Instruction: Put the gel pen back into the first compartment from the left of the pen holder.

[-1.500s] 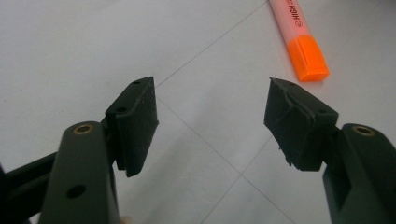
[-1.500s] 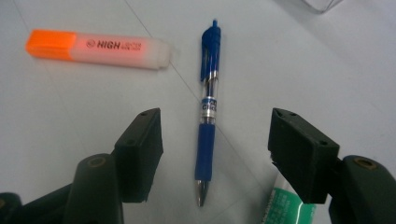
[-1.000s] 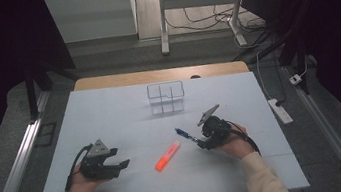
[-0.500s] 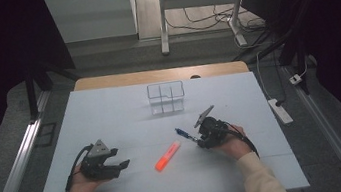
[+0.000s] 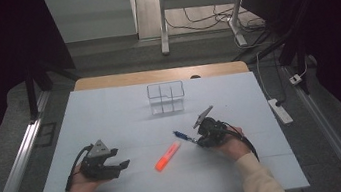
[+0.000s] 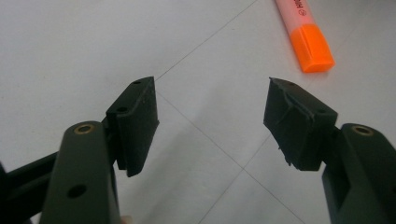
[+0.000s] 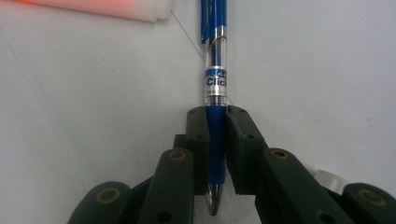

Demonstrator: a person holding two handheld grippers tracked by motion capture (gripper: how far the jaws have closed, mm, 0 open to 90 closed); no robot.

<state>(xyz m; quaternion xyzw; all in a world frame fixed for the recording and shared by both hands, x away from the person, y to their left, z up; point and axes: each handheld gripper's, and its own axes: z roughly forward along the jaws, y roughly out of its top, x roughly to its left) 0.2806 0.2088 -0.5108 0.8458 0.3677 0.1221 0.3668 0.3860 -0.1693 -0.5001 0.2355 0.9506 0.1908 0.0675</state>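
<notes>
Both jaws of the right hand-held gripper now clamp the blue pen — left hand-held gripper unchanged, wide.

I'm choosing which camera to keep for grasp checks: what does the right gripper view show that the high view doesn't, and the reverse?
Right gripper view alone: the right tongs closed on the blue pen at its grip, the tip pointing back toward the camera, and its printed label.
High view alone: the clear divided box, the left tongs, both hands, the white table.
Shared: pen and orange highlighter.
</notes>
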